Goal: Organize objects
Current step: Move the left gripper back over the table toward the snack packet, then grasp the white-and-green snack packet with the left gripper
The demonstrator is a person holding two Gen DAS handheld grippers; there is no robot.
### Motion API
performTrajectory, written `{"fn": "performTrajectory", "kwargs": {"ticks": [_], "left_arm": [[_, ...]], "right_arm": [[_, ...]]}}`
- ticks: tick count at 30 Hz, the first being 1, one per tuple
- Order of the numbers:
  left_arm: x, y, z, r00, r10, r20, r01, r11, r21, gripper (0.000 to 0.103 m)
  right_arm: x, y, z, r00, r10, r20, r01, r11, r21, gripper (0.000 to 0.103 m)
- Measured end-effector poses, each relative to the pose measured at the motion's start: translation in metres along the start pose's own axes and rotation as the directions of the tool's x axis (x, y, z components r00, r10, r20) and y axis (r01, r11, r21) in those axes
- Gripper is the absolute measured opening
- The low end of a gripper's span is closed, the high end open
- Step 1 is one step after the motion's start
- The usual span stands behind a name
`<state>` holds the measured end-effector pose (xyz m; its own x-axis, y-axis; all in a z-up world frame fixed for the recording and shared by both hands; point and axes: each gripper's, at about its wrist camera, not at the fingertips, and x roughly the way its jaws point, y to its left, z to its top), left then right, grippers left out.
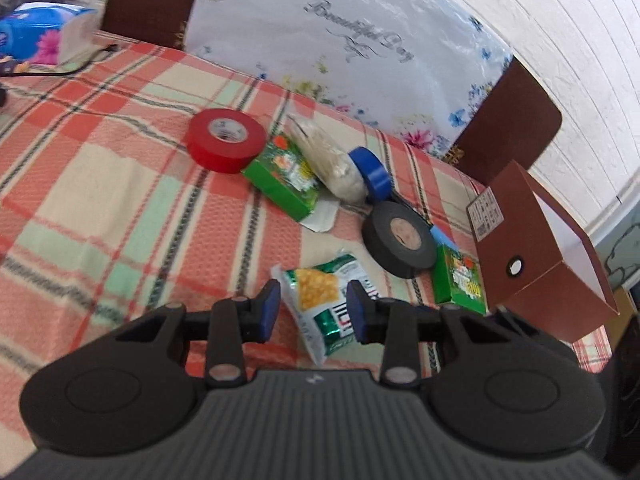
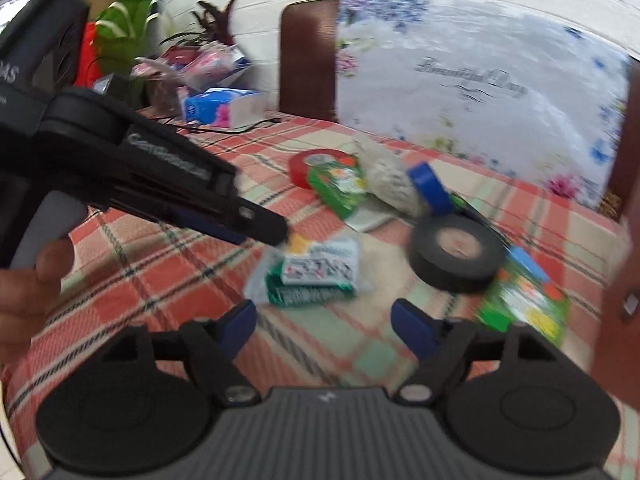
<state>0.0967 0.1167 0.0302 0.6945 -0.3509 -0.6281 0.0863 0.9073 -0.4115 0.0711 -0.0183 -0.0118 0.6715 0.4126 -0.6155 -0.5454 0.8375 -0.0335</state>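
A green and yellow snack packet (image 1: 326, 306) lies on the plaid cloth, and my left gripper (image 1: 314, 310) is open with a blue pad on each side of it. The packet also shows in the right wrist view (image 2: 316, 276), with the left gripper's fingers (image 2: 256, 226) reaching its far end. My right gripper (image 2: 324, 322) is open and empty, just short of the packet. Around it lie a black tape roll (image 1: 398, 238), a blue tape roll (image 1: 372, 172), a red tape roll (image 1: 226, 138), two green boxes (image 1: 282, 178) (image 1: 460, 280) and a clear bag of white grains (image 1: 330, 158).
An open brown cardboard box (image 1: 532, 252) stands at the right edge of the table (image 1: 100, 184). A floral plastic bag (image 1: 360, 48) leans on two chairs behind. A blue tissue pack (image 2: 222, 108), a black cable and plants sit at the far left.
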Motion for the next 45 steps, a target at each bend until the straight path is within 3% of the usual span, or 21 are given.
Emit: {"fn": "performTrajectory", "kwargs": {"ticks": [2,4,6,9,14,18,22,25,30,36,45], "left_arm": [[0.015,0.002,-0.001,0.999,0.004,-0.039,-0.003,1.0,0.012,0.034],[0.018,0.007,-0.005,0.999,-0.034,-0.032,0.033,0.999,-0.034,0.031],[0.014,0.004,-0.009,0.999,-0.035,-0.027,0.034,0.999,-0.029,0.03],[0.009,-0.007,-0.017,0.998,-0.044,-0.041,0.044,0.999,-0.01,0.03],[0.011,-0.051,-0.043,0.991,-0.098,-0.093,0.106,0.99,0.092,0.029],[0.014,-0.099,-0.068,0.976,-0.142,-0.162,0.175,0.962,0.211,0.03],[0.018,-0.146,-0.095,0.967,-0.157,-0.2,0.218,0.918,0.332,0.03],[0.02,-0.173,-0.108,0.966,-0.15,-0.211,0.225,0.89,0.396,0.03],[0.018,-0.191,-0.12,0.971,-0.123,-0.207,0.206,0.869,0.449,0.03],[0.017,-0.193,-0.122,0.974,-0.061,-0.218,0.15,0.896,0.417,0.032],[0.007,-0.179,-0.112,0.985,-0.027,-0.171,0.09,0.925,0.37,0.048]], "right_arm": [[0.02,0.005,0.007,1.0,-0.005,-0.028,0.004,1.0,-0.026,0.089],[0.037,0.001,0.009,0.998,0.006,-0.06,-0.006,1.0,0.005,0.091],[0.034,-0.006,0.007,0.998,0.032,-0.053,-0.029,0.998,0.052,0.083],[0.014,-0.01,-0.006,0.999,0.028,-0.043,-0.026,0.999,0.037,0.066],[-0.031,-0.025,-0.037,1.0,-0.014,-0.026,0.016,0.998,0.067,0.058],[-0.068,-0.037,-0.061,0.996,-0.088,-0.03,0.091,0.992,0.088,0.058],[-0.104,-0.062,-0.087,0.986,-0.16,-0.041,0.165,0.969,0.185,0.055],[-0.125,-0.077,-0.102,0.978,-0.2,-0.053,0.207,0.949,0.238,0.053],[-0.141,-0.083,-0.117,0.97,-0.24,-0.043,0.242,0.935,0.259,0.054],[-0.144,-0.076,-0.123,0.968,-0.249,-0.031,0.249,0.936,0.25,0.06],[-0.142,-0.071,-0.122,0.963,-0.267,-0.028,0.266,0.933,0.243,0.066]]}}
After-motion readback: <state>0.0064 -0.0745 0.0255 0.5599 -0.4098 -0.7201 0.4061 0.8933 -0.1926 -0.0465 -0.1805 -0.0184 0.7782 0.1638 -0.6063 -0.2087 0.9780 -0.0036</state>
